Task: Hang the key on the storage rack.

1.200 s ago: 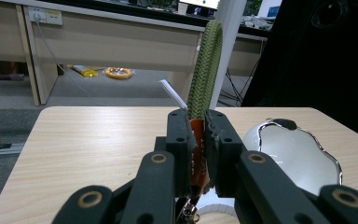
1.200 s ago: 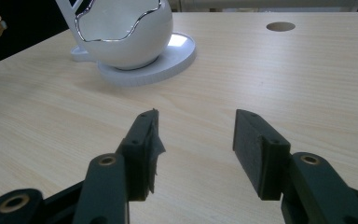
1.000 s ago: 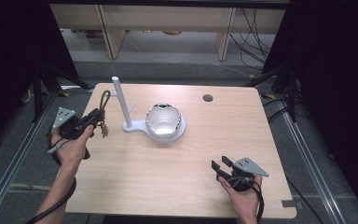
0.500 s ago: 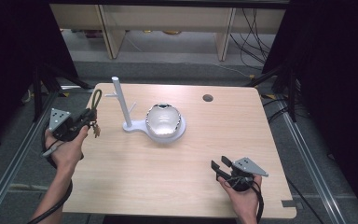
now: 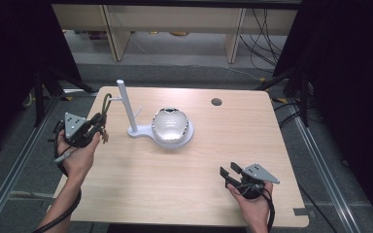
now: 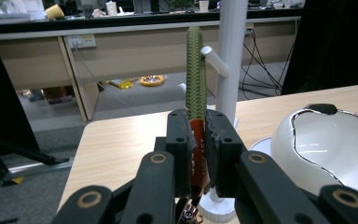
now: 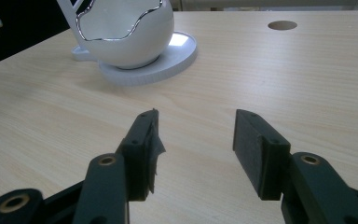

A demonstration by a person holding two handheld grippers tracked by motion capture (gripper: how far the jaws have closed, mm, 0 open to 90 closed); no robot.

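Observation:
My left gripper (image 5: 98,127) hovers at the table's left edge, shut on the orange tab of a green braided strap (image 5: 107,103). In the left gripper view the strap (image 6: 196,70) stands upright from between the jaws of that gripper (image 6: 196,128), just in front of the white peg stand (image 6: 230,56). The stand (image 5: 126,104) rises a little to the right of the strap. Beside it a white egg-shaped bowl (image 5: 169,124) rests on a round base. My right gripper (image 5: 228,174) sits low near the front right edge, open with nothing in it (image 7: 193,130), pointing at the bowl (image 7: 126,32).
The light wooden table (image 5: 175,179) has a round cable hole (image 5: 216,102) at the back right. Dark stands and cables flank it on both sides. A shelf unit stands on the floor beyond the far edge.
My left gripper, still holding the strap, drifted a little to the left and then back toward the stand. The right gripper has stayed where it was.

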